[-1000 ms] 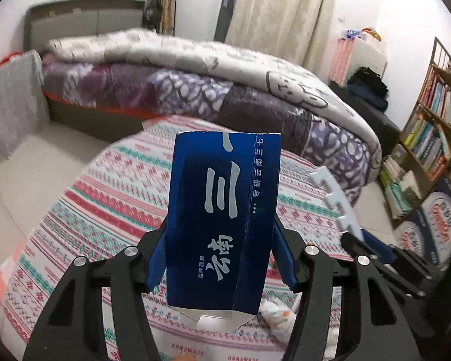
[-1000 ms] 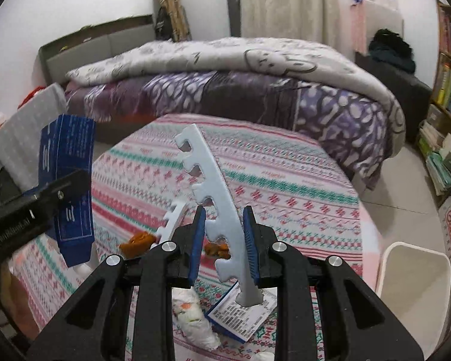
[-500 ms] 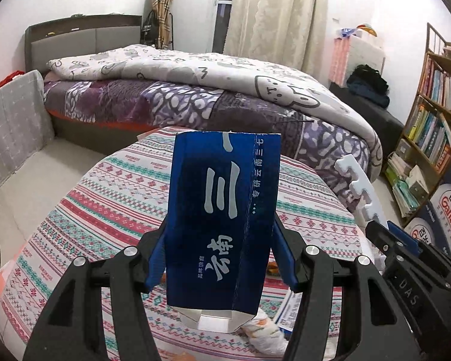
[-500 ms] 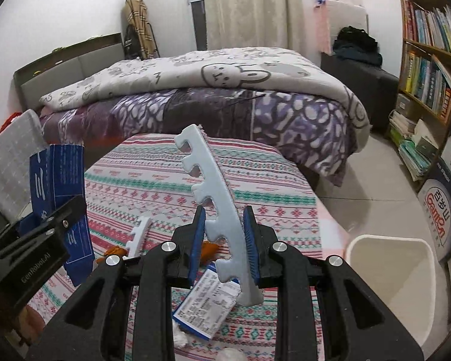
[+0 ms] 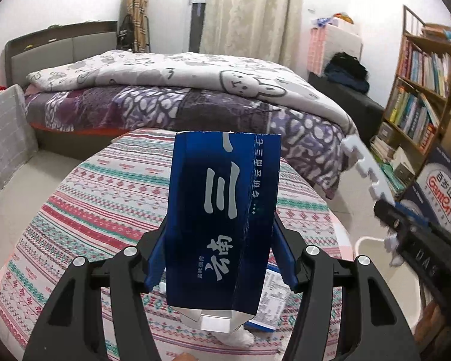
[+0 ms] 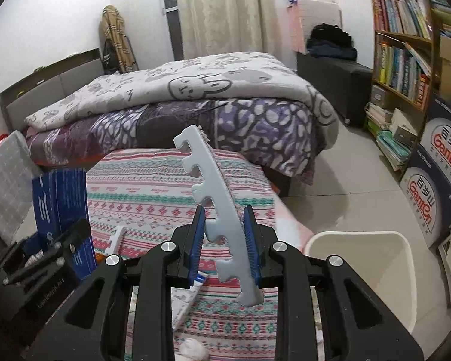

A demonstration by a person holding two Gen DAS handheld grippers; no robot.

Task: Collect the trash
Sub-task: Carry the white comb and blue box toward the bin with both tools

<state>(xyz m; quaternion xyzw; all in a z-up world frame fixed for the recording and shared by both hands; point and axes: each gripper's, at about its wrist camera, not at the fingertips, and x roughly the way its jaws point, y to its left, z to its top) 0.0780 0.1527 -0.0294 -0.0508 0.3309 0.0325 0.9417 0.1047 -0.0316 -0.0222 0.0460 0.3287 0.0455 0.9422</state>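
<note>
My left gripper (image 5: 221, 255) is shut on a tall dark blue carton (image 5: 222, 210) with white lettering, held upright over the striped round table (image 5: 105, 198). My right gripper (image 6: 225, 234) is shut on a pale grey notched foam strip (image 6: 216, 210) that slants up and away. The strip (image 5: 363, 165) and right gripper show at the right edge of the left wrist view; the blue carton (image 6: 63, 207) shows at the left of the right wrist view. A white bin (image 6: 363, 267) stands on the floor right of the table.
On the table lie a printed leaflet (image 5: 270, 300), a crumpled white tissue (image 6: 192, 349) and a second small foam strip (image 6: 115, 239). A bed (image 6: 195, 105) with a patterned quilt stands behind. A bookshelf (image 6: 406, 45) and stacked boxes (image 6: 439, 165) line the right wall.
Both grippers have swung to the right with their loads still held. The white bin has come further into the right wrist view, and the table has slid left.
</note>
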